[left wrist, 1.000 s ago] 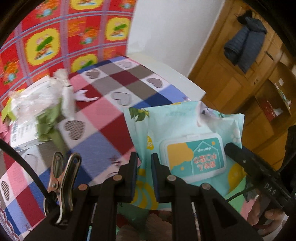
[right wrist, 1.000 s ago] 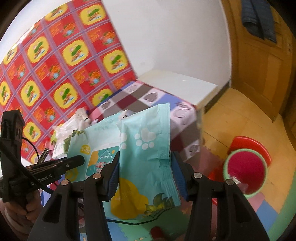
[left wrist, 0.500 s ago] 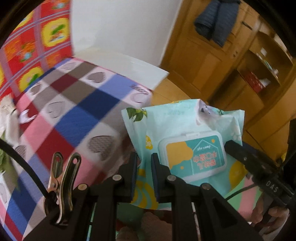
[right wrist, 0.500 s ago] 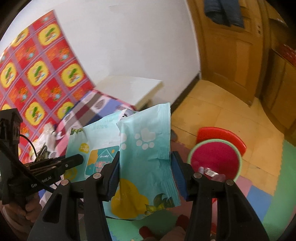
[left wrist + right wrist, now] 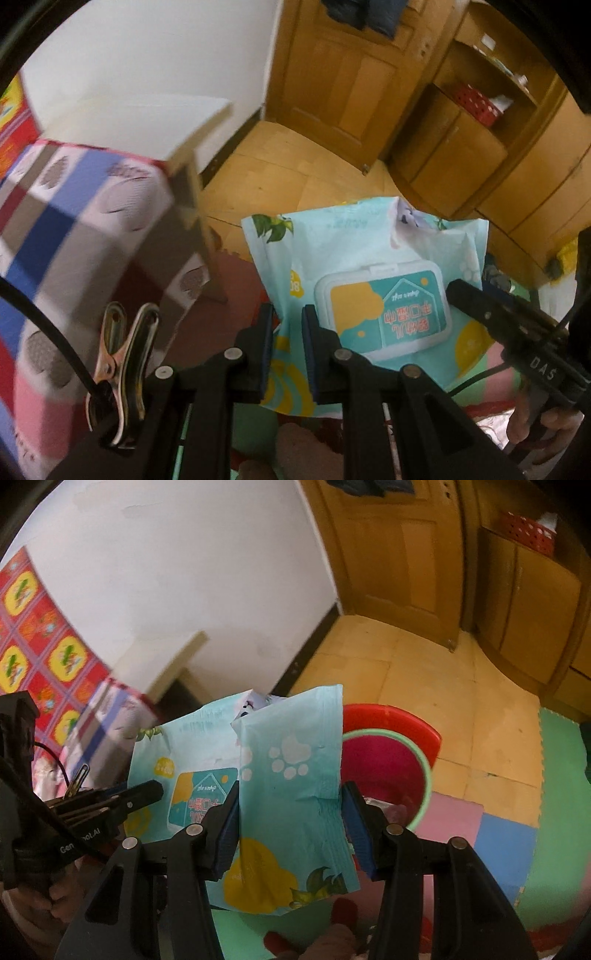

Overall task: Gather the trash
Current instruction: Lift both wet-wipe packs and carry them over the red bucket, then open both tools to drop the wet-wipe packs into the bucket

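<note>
My catch is a pale turquoise wet-wipe pack (image 5: 369, 266), soft and half-collapsed, printed with yellow blobs, green leaves and white paw marks. Its white-rimmed flip lid (image 5: 382, 308), teal and yellow with its lettering upside down to me, sits shut on the face turned toward my left side. The pack hangs in the air, its crumpled top edge toward twelve o'clock. Beyond it, at about two o'clock in my right view, stands a green-rimmed bin (image 5: 391, 771) with a dark pink inside, wrappers lying in it.
</note>
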`<state>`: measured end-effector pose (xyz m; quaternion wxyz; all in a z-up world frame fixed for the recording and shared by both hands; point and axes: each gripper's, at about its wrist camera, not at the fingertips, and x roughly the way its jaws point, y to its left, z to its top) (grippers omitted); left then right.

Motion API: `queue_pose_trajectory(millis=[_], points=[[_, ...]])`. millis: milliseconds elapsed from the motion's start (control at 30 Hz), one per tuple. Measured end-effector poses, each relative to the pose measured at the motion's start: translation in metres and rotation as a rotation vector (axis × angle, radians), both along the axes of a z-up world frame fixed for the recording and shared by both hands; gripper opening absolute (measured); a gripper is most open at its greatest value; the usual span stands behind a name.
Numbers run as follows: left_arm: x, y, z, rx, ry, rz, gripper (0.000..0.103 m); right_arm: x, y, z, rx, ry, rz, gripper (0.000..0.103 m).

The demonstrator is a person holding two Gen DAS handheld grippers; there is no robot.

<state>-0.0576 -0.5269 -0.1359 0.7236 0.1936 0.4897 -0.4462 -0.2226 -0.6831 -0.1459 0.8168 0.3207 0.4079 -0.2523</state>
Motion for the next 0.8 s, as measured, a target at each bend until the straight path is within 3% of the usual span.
queue_pose_trajectory(millis=[533, 800], points=[[-0.012, -0.103, -0.123, 0.073, 0.026, -0.103, 0.017, -0.013, -0.076, -0.109, 0.055, 0.095, -0.095, 0.053], [-0.009, -0.133, -0.166, 0.129, 0.046, -0.115, 0.025, -0.007, -0.093, -0.136, 0.069, 0.125, -0.139, 0.053]])
